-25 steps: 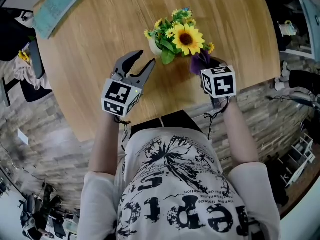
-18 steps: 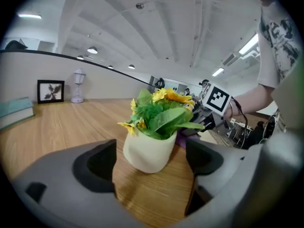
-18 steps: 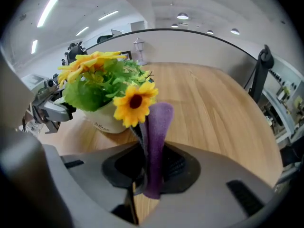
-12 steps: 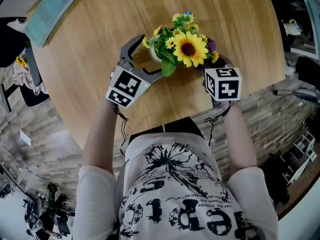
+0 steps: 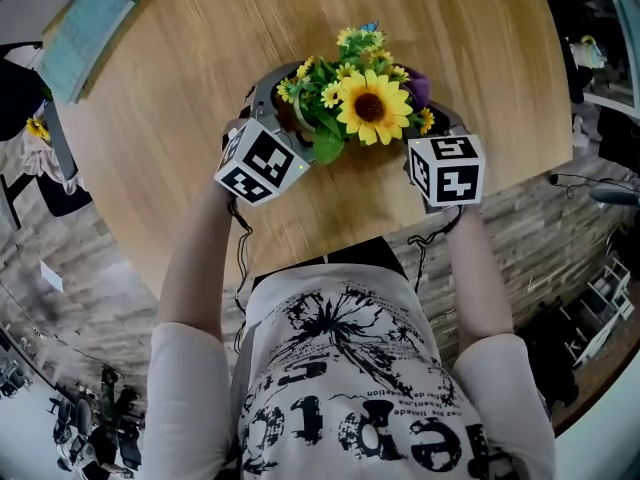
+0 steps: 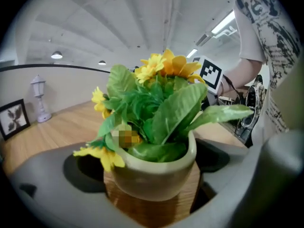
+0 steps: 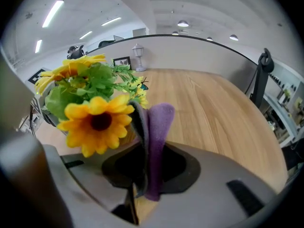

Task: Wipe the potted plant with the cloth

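The potted plant (image 5: 350,98) is a pale green pot (image 6: 156,167) of leaves, small yellow blooms and a big sunflower (image 7: 97,120), standing on the round wooden table (image 5: 180,88). My left gripper (image 5: 288,108) has just been opening its jaws. They now stand wide on either side of the pot, which sits between them with a gap on each side, as the left gripper view (image 6: 151,194) shows. My right gripper (image 5: 428,108) is at the plant's right, shut on a purple cloth (image 7: 156,137) that sticks up beside the sunflower.
A teal book (image 5: 85,23) lies at the table's far left. A small white lantern (image 7: 137,56) and a picture frame (image 7: 122,61) stand at the far rim. The table's near edge runs just under both grippers, with dark furniture and cables beyond it at the right.
My left gripper has gone forward to the plant, rolled, and spread its jaws from narrow to wide around the pot. The right gripper has edged closer to the flowers with the cloth.
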